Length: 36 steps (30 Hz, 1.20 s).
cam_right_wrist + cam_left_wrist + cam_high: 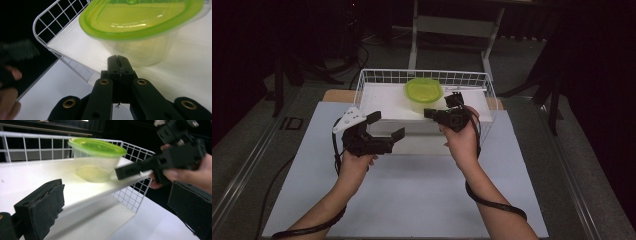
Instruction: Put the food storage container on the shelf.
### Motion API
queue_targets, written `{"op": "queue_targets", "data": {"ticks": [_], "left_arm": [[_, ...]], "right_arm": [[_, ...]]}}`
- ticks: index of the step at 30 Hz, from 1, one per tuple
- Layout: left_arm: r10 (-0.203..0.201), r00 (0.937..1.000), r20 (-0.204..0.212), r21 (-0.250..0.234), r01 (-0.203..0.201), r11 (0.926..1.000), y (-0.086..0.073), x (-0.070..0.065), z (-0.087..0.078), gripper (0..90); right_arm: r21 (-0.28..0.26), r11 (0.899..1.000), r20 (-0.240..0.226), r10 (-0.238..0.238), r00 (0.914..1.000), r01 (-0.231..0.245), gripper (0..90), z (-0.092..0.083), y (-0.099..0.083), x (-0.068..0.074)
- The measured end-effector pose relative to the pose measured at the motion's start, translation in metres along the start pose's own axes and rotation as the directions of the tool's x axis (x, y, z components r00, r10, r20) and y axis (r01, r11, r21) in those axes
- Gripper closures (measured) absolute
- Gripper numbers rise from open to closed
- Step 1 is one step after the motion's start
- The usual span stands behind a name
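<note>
We see the tub [423,94], clear with a green lid [423,89], standing upright on the white shelf [382,102] inside the wire basket [362,82] at the far side of the counter [412,200]. Our right gripper [428,113] has its jaws pressed tight together with nothing between them, and in the right gripper view the tub [140,37] sits just ahead of the closed tips [118,60], a touch above and to their right, not touching as far as we can tell. Our left gripper [386,125] has its jaws spread wide and empty, hanging near the front edge of the basket; from the left gripper view the tub [96,160] lies well ahead, between the two open pads [45,205], with the right gripper [125,171] reaching in from the right, its tip just beside the tub's wall.
</note>
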<state>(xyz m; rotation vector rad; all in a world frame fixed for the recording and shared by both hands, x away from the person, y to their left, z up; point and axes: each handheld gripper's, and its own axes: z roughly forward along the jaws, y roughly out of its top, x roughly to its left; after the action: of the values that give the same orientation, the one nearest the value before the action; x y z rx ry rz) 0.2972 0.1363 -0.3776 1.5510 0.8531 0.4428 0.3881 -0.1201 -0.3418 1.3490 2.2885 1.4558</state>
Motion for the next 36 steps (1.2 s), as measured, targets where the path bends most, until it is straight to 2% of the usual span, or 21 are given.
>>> {"op": "queue_targets", "data": {"ticks": [4, 8, 11, 14, 15, 19, 21, 25, 26, 27, 28, 29, 33, 36], "left_arm": [[0.016, 0.9999, 0.005, 0.006, -0.016, 0.9998, -0.005, -0.002, -0.002, 1.2], [0.030, 0.9991, 0.030, 0.001, -0.030, 0.9996, -0.006, -0.006, -0.003, 1.2], [0.058, 0.9969, 0.054, -0.008, -0.057, 0.9983, -0.008, -0.010, -0.004, 1.2], [0.067, 0.9950, 0.075, -0.016, -0.066, 0.9977, -0.010, -0.012, -0.004, 1.2], [0.065, 0.9936, 0.092, -0.018, -0.063, 0.9978, -0.012, -0.015, -0.005, 1.2], [0.057, 0.9926, 0.108, -0.022, -0.055, 0.9983, -0.013, -0.019, -0.008, 1.2], [0.061, 0.9928, 0.103, -0.026, -0.058, 0.9980, -0.014, -0.020, -0.010, 1.2], [0.084, 0.9893, 0.120, -0.030, -0.081, 0.9963, -0.016, -0.023, -0.013, 1.2], [0.084, 0.9893, 0.120, -0.030, -0.081, 0.9963, -0.016, -0.023, -0.013, 1.2], [0.090, 0.9871, 0.133, -0.040, -0.085, 0.9956, -0.018, -0.024, -0.015, 1.2], [0.096, 0.9869, 0.130, -0.037, -0.092, 0.9951, -0.019, -0.025, -0.015, 1.2], [0.103, 0.9865, 0.128, -0.033, -0.099, 0.9945, -0.019, -0.027, -0.015, 1.2], [0.124, 0.9822, 0.141, -0.017, -0.123, 0.9923, -0.023, -0.031, -0.015, 1.2], [0.118, 0.9814, 0.151, -0.019, -0.117, 0.9930, -0.026, -0.033, -0.015, 1.1]], "right_arm": [[0.002, 1.000, 0.005, 0.003, 1.0000, -0.003, 90.0, 0.006, 0.003, 0.001], [0.001, 1.000, -0.005, 0.013, 0.9999, -0.013, 89.9, 0.009, 0.004, 0.000], [-0.014, 1.000, -0.025, 0.002, 0.9997, -0.002, 89.7, 0.005, 0.000, 0.004], [-0.022, 1.000, -0.032, -0.017, 0.9993, 0.017, 88.3, -0.001, -0.004, 0.007], [-0.026, 0.999, -0.043, -0.046, 0.9980, 0.045, 83.7, -0.008, -0.009, 0.010], [-0.047, 0.996, -0.057, -0.077, 0.9954, 0.074, 74.2, -0.020, -0.017, 0.013], [-0.062, 0.992, -0.048, -0.112, 0.9925, 0.109, 67.8, -0.025, -0.021, 0.014], [-0.098, 0.983, -0.042, -0.157, 0.9867, 0.152, 47.8, -0.035, -0.031, 0.015], [-0.098, 0.983, -0.042, -0.157, 0.9867, 0.152, 47.8, -0.035, -0.031, 0.015], [-0.105, 0.981, -0.036, -0.169, 0.9849, 0.165, 44.2, -0.037, -0.034, 0.015], [-0.121, 0.975, -0.032, -0.192, 0.9809, 0.187, 35.1, -0.038, -0.038, 0.014], [-0.131, 0.971, -0.028, -0.204, 0.9786, 0.199, 32.4, -0.039, -0.041, 0.014], [-0.149, 0.966, -0.050, -0.219, 0.9745, 0.209, 23.7, -0.044, -0.053, 0.012], [-0.170, 0.964, -0.062, -0.215, 0.9746, 0.202, 20.2, -0.048, -0.060, 0.009]]}}
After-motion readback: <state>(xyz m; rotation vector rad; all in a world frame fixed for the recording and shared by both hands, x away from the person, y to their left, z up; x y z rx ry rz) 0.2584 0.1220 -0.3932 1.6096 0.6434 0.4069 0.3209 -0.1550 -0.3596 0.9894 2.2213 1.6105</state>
